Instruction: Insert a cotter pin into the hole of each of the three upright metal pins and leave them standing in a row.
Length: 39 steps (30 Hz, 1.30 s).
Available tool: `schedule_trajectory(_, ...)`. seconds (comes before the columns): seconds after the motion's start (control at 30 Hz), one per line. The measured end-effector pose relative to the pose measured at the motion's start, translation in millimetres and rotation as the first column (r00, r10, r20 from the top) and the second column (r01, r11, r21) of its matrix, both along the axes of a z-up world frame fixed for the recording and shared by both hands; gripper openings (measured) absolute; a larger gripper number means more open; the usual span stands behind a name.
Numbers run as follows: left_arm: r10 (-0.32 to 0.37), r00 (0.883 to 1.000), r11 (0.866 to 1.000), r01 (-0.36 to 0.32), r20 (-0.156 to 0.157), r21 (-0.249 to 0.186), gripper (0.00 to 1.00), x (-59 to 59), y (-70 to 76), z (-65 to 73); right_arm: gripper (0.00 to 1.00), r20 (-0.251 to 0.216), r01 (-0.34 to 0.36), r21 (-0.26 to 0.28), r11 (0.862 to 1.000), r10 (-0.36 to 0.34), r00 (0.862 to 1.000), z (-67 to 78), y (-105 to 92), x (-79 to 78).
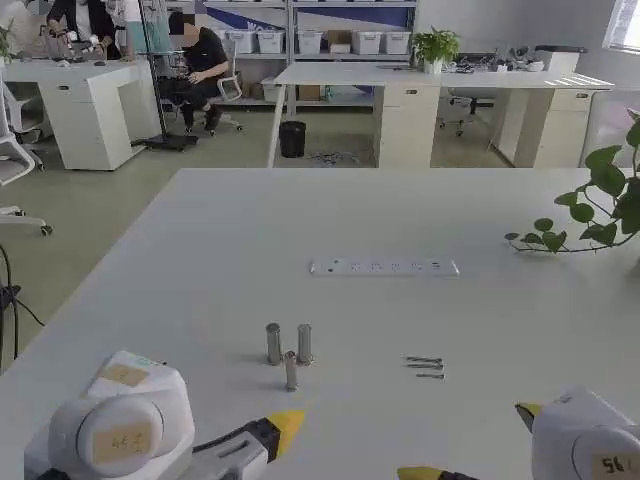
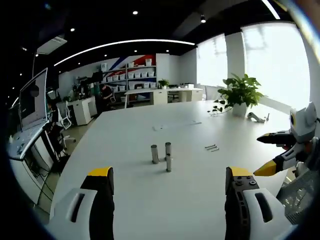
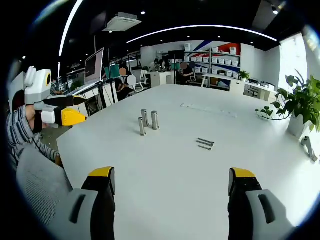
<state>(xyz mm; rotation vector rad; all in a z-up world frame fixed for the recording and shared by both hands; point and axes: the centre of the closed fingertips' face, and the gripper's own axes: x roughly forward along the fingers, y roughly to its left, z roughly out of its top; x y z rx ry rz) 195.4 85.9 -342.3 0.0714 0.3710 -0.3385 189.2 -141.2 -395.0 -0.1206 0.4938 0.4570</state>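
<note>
Three short metal pins (image 1: 288, 350) stand upright in a tight cluster on the white table, also seen as pins (image 2: 162, 155) and pins (image 3: 148, 121). Three thin cotter pins (image 1: 425, 366) lie side by side to their right; the same cotter pins (image 2: 212, 147) and cotter pins (image 3: 204, 144) show in both gripper views. My left gripper (image 2: 169, 182) is open and holds nothing, near the table's front edge at the left (image 1: 255, 440). My right gripper (image 3: 170, 182) is open too, at the front right (image 1: 480, 440).
A white power strip (image 1: 384, 267) lies flat beyond the pins. A potted plant (image 1: 600, 205) trails leaves at the right edge of the table. Desks, shelves and a seated person (image 1: 200, 65) are in the room behind.
</note>
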Motion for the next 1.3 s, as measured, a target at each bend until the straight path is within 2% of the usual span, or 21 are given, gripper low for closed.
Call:
schedule_trajectory(0.1, 0.004, 1.0, 1.0, -0.004, -0.02, 0.002, 0.97, -1.3, 0.8, -3.5, 0.98, 0.009, 0.003, 0.003, 1.0, -0.003, 1.0, 1.9, -0.2, 1.7)
schedule_trajectory(0.33, 0.009, 1.0, 1.0, -0.009, -0.01, 0.005, 0.98, 0.5, 3.9, -1.9, 0.98, 0.009, -0.002, 0.004, 1.0, 0.002, 1.0, 3.0, -0.3, 4.2)
schedule_trajectory(0.77, 0.007, 1.0, 1.0, -0.007, -0.016, 0.018, 0.99, 0.8, 4.2, -2.8, 0.98, 0.014, -0.004, 0.009, 1.0, 0.004, 1.0, 6.1, -2.2, 4.4)
schedule_trajectory(1.3, 0.0, 1.0, 1.0, 0.0, -0.012, 0.007, 0.98, 0.5, 3.2, -3.5, 0.96, 0.017, -0.011, 0.012, 1.0, 0.011, 1.0, 7.3, -1.3, 3.9)
